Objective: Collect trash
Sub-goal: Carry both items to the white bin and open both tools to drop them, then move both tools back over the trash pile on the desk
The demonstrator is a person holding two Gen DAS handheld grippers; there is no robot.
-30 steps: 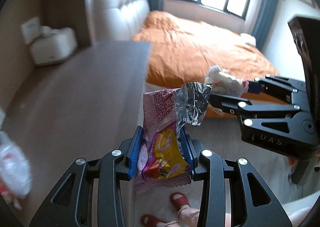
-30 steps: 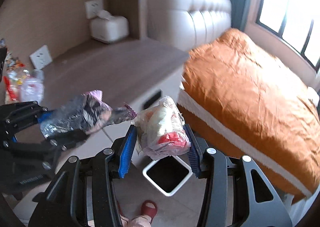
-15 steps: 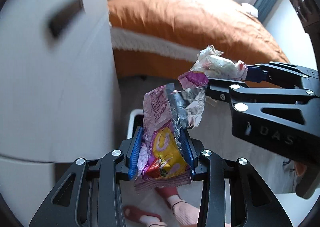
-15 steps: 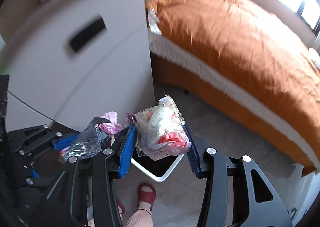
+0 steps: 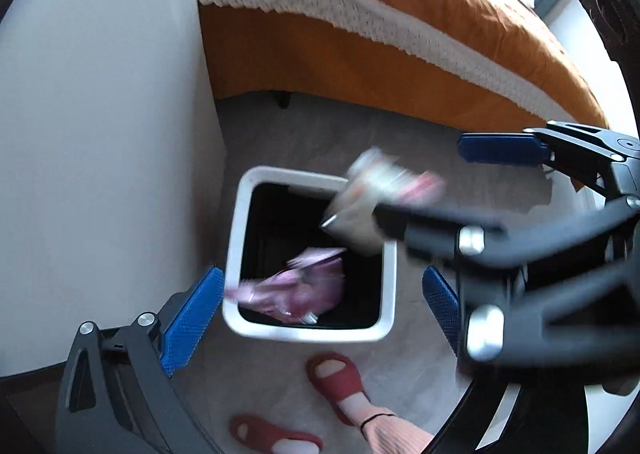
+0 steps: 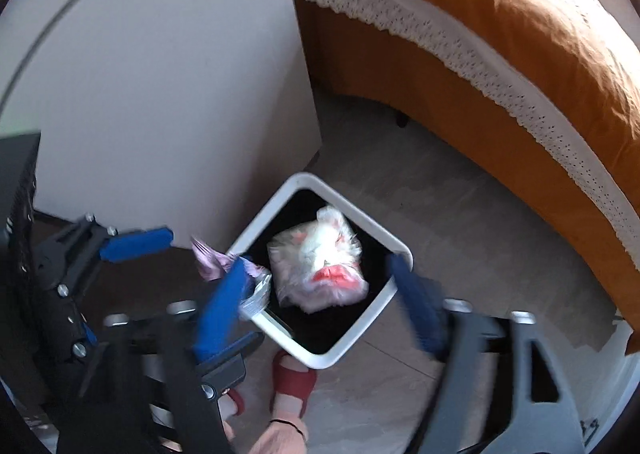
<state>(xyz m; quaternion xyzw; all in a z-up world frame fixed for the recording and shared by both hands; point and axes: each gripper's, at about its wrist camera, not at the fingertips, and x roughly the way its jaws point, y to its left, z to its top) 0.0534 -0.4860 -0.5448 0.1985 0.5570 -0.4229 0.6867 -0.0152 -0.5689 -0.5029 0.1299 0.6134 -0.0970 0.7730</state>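
Nearest the person, two feet in red slippers [image 5: 335, 377] stand on the pale floor [image 5: 304, 141], just behind a white-rimmed square bin [image 5: 234, 238] with a dark inside. The left gripper [image 5: 316, 308] hangs above the bin with its blue-padded fingers spread wide apart, one on each side of the bin's near rim, and nothing between them. Seen through that gap, a pink snack wrapper [image 5: 298, 286] lies blurred within the bin's opening, its edge overlapping the near-left rim; whether it rests on the bottom cannot be told. The right gripper [image 6: 320, 294] is also spread wide open over the bin, its fingers blurred, empty between the pads. Between them, a crumpled white plastic bag with red patches [image 6: 320, 266] shows against the dark opening of the bin, free of both pads; in the left wrist view the same bag [image 5: 376, 201] appears smeared at the bin's far-right rim, beside the right gripper's lower finger. Left of the bin stands a white cabinet [image 5: 100, 133], the bin close against its side. Beyond the bin, across the floor, runs a bed with an orange cover [image 6: 520, 5] edged by a white lace trim.
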